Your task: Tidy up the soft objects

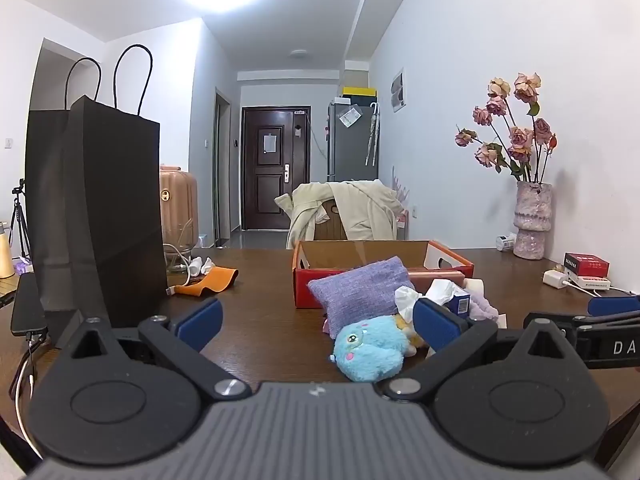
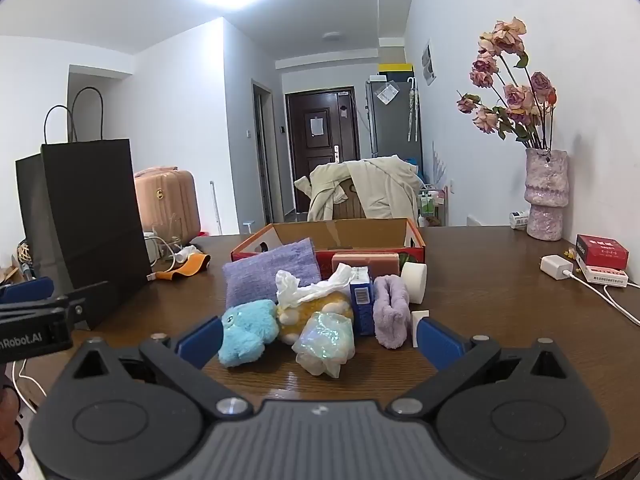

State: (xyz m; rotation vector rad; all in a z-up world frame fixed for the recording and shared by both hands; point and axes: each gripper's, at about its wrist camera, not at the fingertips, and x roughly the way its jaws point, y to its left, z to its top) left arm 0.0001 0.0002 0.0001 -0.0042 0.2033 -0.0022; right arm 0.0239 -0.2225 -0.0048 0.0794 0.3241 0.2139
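A pile of soft things lies on the brown table in front of a red cardboard box [image 2: 416,246]: a blue plush [image 2: 248,332], a yellow plush [image 2: 336,304], a shiny crinkled bag [image 2: 326,354], a fluffy lilac cloth [image 2: 390,308], a purple knit cloth [image 2: 272,276] and a blue tissue pack [image 2: 362,300]. My right gripper [image 2: 320,340] stands open just short of the pile, touching nothing. My left gripper [image 1: 318,322] is open too, with the blue plush [image 1: 368,348] beside its right finger. The knit cloth [image 1: 360,292] leans on the box [image 1: 302,284].
A tall black paper bag [image 1: 96,208] stands at the left, with an orange cloth [image 1: 210,280] and cables beside it. A vase of dried roses [image 2: 546,196], red boxes [image 2: 602,254] and a white charger [image 2: 556,268] sit at the right by the wall.
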